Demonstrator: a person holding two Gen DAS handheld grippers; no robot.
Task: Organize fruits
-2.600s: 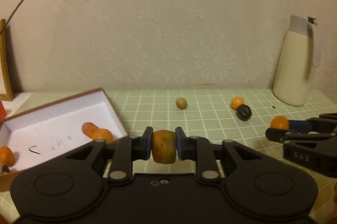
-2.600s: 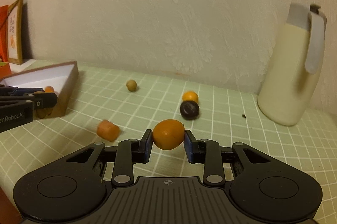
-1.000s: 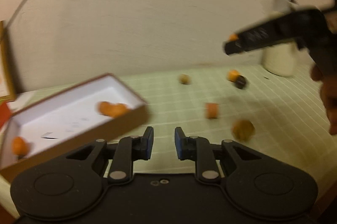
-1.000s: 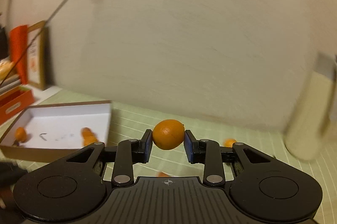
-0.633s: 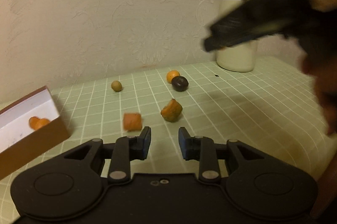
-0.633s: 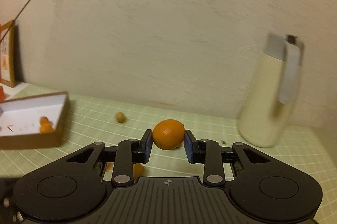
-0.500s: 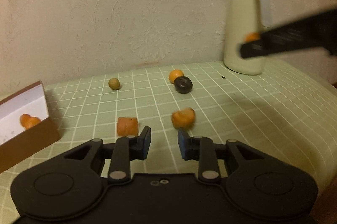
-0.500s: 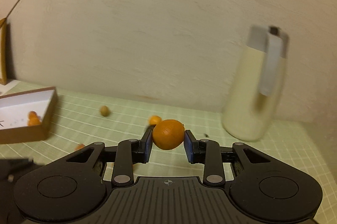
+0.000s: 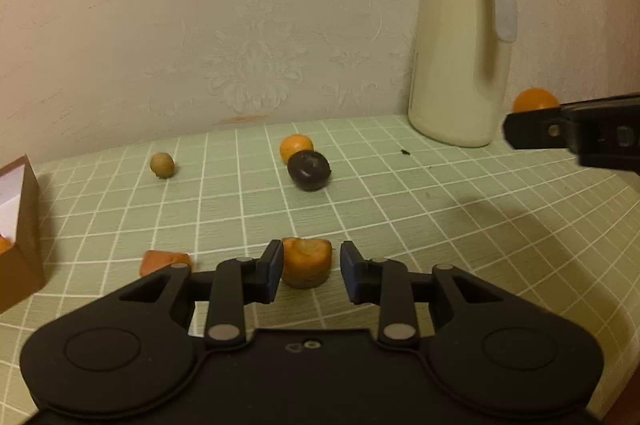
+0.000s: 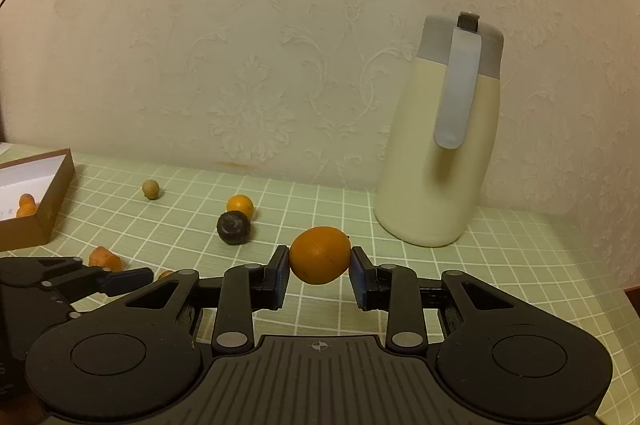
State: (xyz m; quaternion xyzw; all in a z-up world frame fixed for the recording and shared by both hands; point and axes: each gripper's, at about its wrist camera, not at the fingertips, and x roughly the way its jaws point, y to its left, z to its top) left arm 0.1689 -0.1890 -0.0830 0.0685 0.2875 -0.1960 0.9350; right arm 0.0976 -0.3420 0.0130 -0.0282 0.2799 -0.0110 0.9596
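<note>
Domestic interior — a home tabletop set against a wall. Indicators: embossed damask wallpaper; a pale green tablecloth with a white grid pattern; a cream thermos jug with a grey lid and handle, standing by the wall; an open cardboard box — white inside — at the table's left edge.

no readable text, labels, brands or numbers anywhere in either view
</note>
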